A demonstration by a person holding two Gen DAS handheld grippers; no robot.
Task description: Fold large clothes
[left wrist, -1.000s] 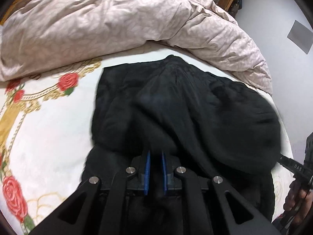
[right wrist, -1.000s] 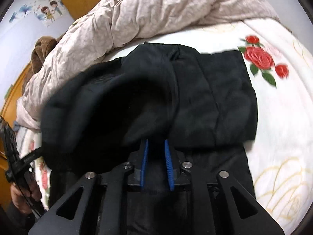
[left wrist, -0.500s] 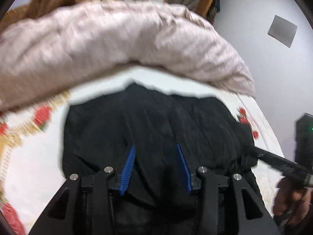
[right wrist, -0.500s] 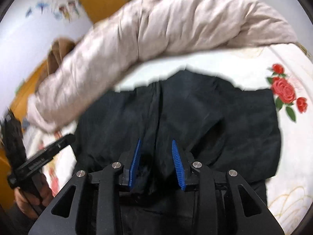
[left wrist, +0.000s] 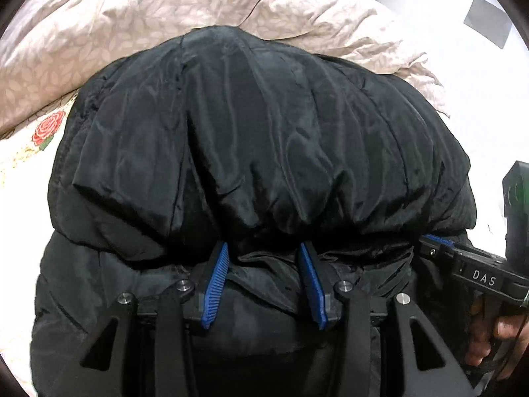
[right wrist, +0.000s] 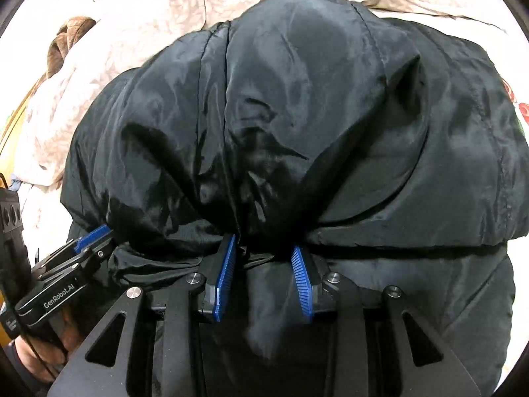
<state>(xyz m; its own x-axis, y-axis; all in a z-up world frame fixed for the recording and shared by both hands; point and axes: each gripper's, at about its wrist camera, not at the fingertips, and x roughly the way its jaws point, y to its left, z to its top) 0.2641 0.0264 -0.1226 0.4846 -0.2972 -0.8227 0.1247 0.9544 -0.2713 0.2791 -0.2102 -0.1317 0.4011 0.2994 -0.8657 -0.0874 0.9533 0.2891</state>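
A large black padded jacket (left wrist: pixel 258 139) lies folded over itself on the bed; it also fills the right wrist view (right wrist: pixel 314 125). My left gripper (left wrist: pixel 264 251) is open, its blue pads spread, tips under the edge of the folded-over layer, fabric lying between them. My right gripper (right wrist: pixel 264 248) is open too, tips at the same folded edge. The right gripper shows at the right of the left wrist view (left wrist: pixel 463 264); the left gripper shows at the left of the right wrist view (right wrist: pixel 82 248).
A crumpled beige duvet (left wrist: pixel 132 16) is heaped behind the jacket, also in the right wrist view (right wrist: pixel 99 76). The white bedsheet with red roses (left wrist: pixel 46 129) shows at the left. A brown plush item (right wrist: pixel 69 36) and a wooden headboard lie at the far left.
Both grippers went from shut on the jacket to open. The lifted layer has been laid down over the jacket, and both grippers now sit low and close against its folded edge.
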